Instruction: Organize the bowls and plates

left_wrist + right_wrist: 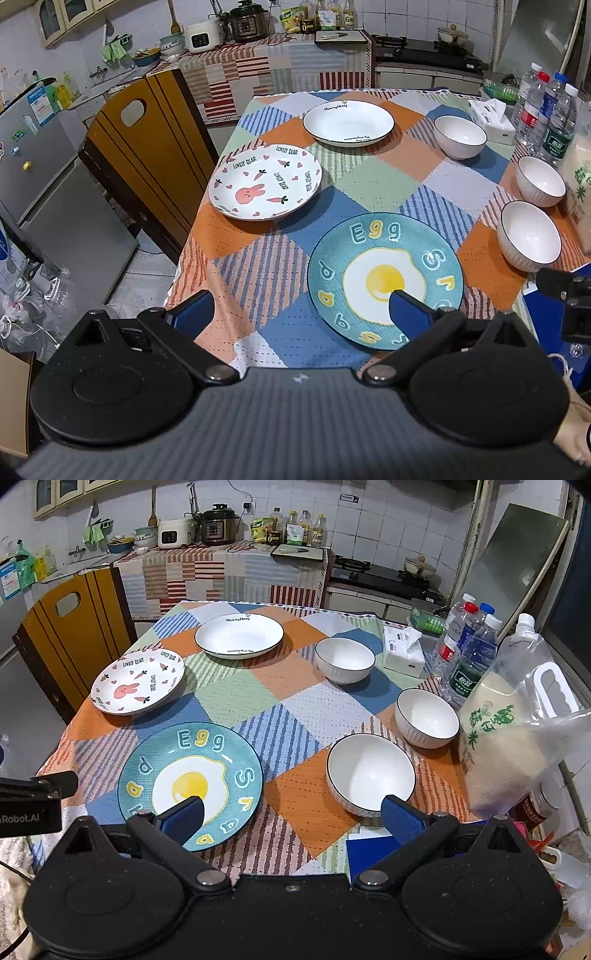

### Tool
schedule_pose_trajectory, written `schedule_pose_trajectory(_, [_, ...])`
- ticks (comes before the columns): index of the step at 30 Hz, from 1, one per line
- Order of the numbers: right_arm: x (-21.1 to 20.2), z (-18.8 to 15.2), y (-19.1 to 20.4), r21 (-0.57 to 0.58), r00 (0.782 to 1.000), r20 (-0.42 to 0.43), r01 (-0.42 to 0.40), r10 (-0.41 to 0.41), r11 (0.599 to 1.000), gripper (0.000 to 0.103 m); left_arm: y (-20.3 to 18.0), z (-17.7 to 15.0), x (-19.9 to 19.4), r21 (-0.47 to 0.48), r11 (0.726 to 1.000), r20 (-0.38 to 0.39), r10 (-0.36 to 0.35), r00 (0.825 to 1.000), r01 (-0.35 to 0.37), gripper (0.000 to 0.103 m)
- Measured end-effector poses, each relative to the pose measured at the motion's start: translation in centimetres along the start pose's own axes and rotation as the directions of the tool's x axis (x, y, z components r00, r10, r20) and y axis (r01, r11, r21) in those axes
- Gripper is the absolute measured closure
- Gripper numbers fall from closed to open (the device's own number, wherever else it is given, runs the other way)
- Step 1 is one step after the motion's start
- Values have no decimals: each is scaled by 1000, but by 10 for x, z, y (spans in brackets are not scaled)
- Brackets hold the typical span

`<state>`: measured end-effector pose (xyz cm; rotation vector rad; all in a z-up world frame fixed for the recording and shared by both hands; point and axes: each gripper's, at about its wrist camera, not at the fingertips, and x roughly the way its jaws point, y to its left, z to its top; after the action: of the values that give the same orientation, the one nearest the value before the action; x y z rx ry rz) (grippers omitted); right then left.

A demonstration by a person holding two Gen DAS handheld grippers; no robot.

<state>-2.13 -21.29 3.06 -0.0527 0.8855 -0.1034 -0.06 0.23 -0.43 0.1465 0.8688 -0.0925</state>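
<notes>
Three plates lie on the patchwork tablecloth: a teal egg plate [384,280] [190,782] nearest me, a white rabbit plate [264,182] [137,682] at the left, and a white black-rimmed plate [348,122] [239,635] at the far side. Three white bowls stand along the right: near [529,236] [370,773], middle [540,181] [426,717], far [460,136] [344,660]. My left gripper [295,306] hovers open over the table's near edge, its right finger above the egg plate. My right gripper [295,812] is open too, between the egg plate and the near bowl, holding nothing.
Water bottles [467,653], a tissue box [402,653] and a large bag of rice [509,734] crowd the table's right edge. A wooden chair [147,155] stands at the table's left side. A counter with cookers [218,524] lies behind.
</notes>
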Motion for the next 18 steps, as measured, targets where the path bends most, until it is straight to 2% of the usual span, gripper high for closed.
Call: schedule_pose_trajectory(18, [0,0,1,-5,1000,-2,2,-2,1000,0,0,-1,0,0,1000,0,-10,1000,10,2])
